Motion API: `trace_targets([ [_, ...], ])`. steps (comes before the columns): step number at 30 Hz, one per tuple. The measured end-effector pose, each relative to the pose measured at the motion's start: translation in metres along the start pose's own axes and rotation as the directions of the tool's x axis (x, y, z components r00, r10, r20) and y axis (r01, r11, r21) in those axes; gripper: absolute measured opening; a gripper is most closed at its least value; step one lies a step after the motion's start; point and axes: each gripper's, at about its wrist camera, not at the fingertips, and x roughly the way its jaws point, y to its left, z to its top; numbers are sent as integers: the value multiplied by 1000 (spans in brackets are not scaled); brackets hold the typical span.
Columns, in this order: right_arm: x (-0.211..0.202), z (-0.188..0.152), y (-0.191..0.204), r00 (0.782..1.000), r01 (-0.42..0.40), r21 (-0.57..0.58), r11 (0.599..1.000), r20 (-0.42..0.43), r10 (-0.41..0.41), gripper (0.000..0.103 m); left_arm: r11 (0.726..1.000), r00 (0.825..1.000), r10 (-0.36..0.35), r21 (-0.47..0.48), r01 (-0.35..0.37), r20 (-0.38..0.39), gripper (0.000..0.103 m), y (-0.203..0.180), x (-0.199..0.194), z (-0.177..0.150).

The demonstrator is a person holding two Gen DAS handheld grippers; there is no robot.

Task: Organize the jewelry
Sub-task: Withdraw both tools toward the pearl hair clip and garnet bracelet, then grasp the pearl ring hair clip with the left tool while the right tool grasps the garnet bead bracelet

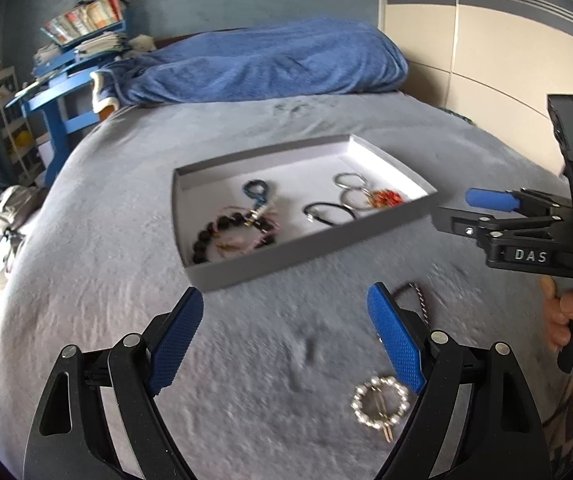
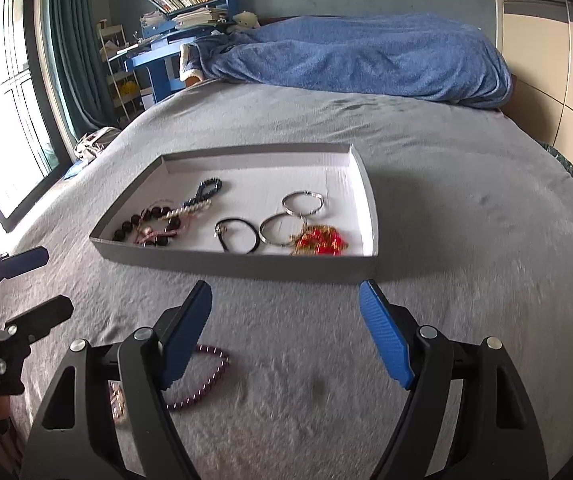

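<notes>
A shallow grey tray (image 2: pixel 246 262) on a grey bedspread (image 2: pixel 466 240) holds seven pieces of jewelry: a black bead bracelet (image 2: pixel 146 226), a pearl strand (image 2: pixel 194 210), a dark blue bead loop (image 2: pixel 208 188), a black cord bracelet (image 2: pixel 238 236), two silver bangles (image 2: pixel 303 202) and a red-and-gold piece (image 2: pixel 320 242). Two pieces lie outside, on the bedspread in front of the tray: a purple bead bracelet (image 2: pixel 210 376), partly behind the right gripper's left finger, and a pearl ring hair clip (image 1: pixel 380 402), just beside the left gripper's right finger. The left gripper (image 1: pixel 286 340) hangs wide apart with nothing between its jaws; the right gripper (image 2: pixel 286 336) likewise spreads wide and empty over bare bedspread.
</notes>
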Motion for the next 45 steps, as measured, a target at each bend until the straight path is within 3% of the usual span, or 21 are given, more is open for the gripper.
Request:
trace_targets([
  [8, 2, -12, 6, 999, 0, -7, 1000, -32, 0, 75, 998, 997, -38, 48, 42, -66, 84, -19, 0, -20],
  [16, 0, -17, 3, 999, -7, 20, 1000, -42, 8, 75, 988, 983, -84, 115, 103, -162, 83, -43, 8, -40],
  [18, 1, -18, 3, 999, -8, 17, 1000, -46, 9, 75, 985, 974, -91, 125, 119, -209, 70, -47, 16, -45],
  [19, 0, -19, 3, 999, -9, 14, 1000, -49, 9, 75, 984, 968, -99, 122, 129, -229, 51, -48, 20, -47],
  [20, 0, -20, 4, 999, -9, 11, 1000, -52, 9, 75, 982, 958, -119, 113, 153, -260, 43, -48, 24, -50],
  [21, 1, -20, 4, 998, -9, 8, 1000, -55, 10, 75, 982, 955, -123, 109, 157, -269, 43, -48, 26, -50],
  [24, 1, -21, 6, 998, -13, 2, 1000, -59, 13, 75, 983, 959, -128, 95, 156, -252, 42, -44, 22, -47],
  [30, 5, -27, 18, 996, -40, -37, 999, -82, 37, 75, 999, 980, -48, -26, 44, -193, 42, -11, 14, -37],
  [38, 15, -38, 45, 988, -91, -121, 988, -135, 75, 75, 981, 988, 6, -189, -35, -156, 42, 30, 5, -32],
  [40, 17, -40, 47, 988, -81, -133, 988, -141, 62, 72, 981, 988, 4, -193, -35, -156, 42, 31, 4, -33],
  [45, 25, -40, 35, 986, -39, -94, 995, -165, 23, 48, 987, 989, 9, -157, -33, -151, 42, 26, 6, -31],
])
